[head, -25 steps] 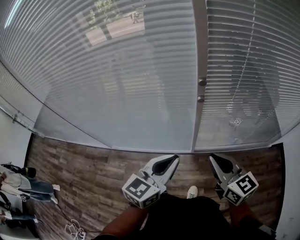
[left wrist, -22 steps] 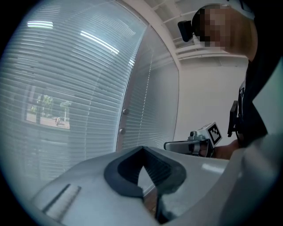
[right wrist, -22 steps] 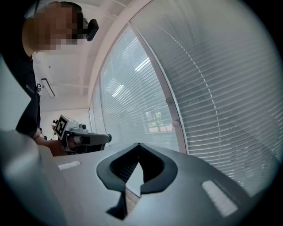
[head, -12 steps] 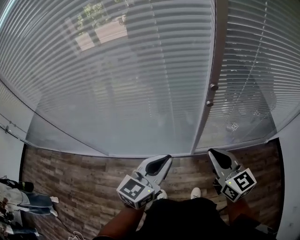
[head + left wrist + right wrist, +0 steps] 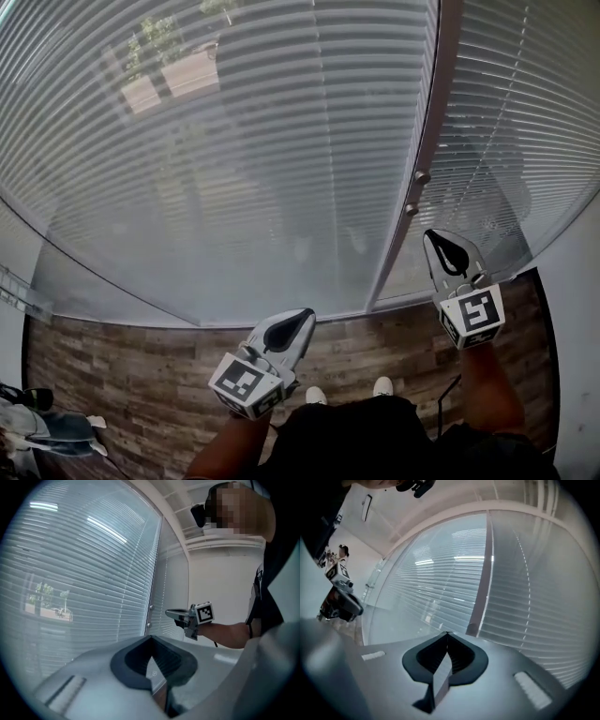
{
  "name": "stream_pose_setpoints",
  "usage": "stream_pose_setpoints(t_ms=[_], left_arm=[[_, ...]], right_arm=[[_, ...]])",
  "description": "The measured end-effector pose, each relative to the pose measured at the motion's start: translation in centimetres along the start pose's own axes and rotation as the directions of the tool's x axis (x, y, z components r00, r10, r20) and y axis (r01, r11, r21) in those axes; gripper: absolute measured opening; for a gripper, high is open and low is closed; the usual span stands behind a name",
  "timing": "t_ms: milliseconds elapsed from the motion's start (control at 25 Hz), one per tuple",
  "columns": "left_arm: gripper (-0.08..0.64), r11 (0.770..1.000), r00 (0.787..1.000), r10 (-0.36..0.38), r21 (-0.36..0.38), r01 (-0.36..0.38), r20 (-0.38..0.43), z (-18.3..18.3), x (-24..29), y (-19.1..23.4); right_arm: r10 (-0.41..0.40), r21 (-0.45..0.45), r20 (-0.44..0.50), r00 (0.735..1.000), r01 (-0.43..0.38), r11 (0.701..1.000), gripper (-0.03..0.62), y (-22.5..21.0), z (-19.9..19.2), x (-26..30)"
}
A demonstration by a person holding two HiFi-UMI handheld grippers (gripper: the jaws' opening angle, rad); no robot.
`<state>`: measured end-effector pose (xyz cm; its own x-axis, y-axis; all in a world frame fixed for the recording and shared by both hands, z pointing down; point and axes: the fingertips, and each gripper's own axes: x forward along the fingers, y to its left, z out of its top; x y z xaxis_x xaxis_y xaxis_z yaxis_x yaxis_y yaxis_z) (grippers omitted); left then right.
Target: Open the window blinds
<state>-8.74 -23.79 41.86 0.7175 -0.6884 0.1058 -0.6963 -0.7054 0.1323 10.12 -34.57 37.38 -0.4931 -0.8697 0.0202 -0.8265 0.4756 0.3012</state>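
- Head view, looking steeply down at a wide window. The blinds (image 5: 234,169) are down and cover the glass on both sides of an upright post (image 5: 427,150), filling the upper two thirds of the frame. Trees and pavement outside show faintly through the slats.
- Left gripper (image 5: 306,316), lower centre over the wood floor (image 5: 141,366): jaws pressed together to a point, holding nothing.
- Right gripper (image 5: 429,235), right of centre and higher in the frame, points at the right pane just beside the post. Its jaws also meet tip to tip and are empty.
- In the right gripper view, a thin beaded cord (image 5: 527,620) hangs in front of the right pane's slats, ahead and right of the jaws.
- The step looks like the approach: nothing is gripped yet.
- Next, the right jaws probably need to part, reach the cord, close on it, then pull.
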Motion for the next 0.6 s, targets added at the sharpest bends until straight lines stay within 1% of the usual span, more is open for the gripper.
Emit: stream_pose_setpoints(t_ms=[40, 120, 200, 400, 520, 600], left_arm=[[0.000, 1.000, 1.000, -0.001, -0.003, 0.001, -0.004, -0.3, -0.2, 0.1], [0.000, 1.000, 1.000, -0.003, -0.016, 0.003, -0.001, -0.7, -0.5, 0.3], [0.000, 1.000, 1.000, -0.002, -0.028, 0.002, 0.003, -0.9, -0.7, 0.5], [0.000, 0.999, 1.000, 0.020, -0.037, -0.020, 0.009, -0.5, -1.2, 1.1], [0.000, 0.999, 0.999, 0.039, -0.034, -0.039, 0.019, -0.1, -1.2, 1.5], [0.000, 0.998, 0.999, 0.049, -0.030, -0.048, 0.021, -0.2, -1.5, 1.8]], right_arm=[[-0.029, 0.004, -0.006, 1.000, 0.029, 1.000, 0.029, -0.9, 0.1, 0.7], [-0.086, 0.010, -0.022, 0.996, 0.086, 0.996, 0.052, -2.8, 0.3, 1.9], [-0.130, -0.014, -0.039, 0.991, 0.129, 0.992, 0.088, -4.2, 0.8, 3.3], [-0.172, -0.124, -0.088, 0.981, 0.160, 0.979, 0.138, -5.7, 1.6, 6.3], [-0.207, -0.210, -0.133, 0.969, 0.176, 0.962, 0.170, -6.1, 1.1, 7.5], [-0.226, -0.263, -0.143, 0.964, 0.183, 0.947, 0.170, -6.0, 1.1, 7.8]])
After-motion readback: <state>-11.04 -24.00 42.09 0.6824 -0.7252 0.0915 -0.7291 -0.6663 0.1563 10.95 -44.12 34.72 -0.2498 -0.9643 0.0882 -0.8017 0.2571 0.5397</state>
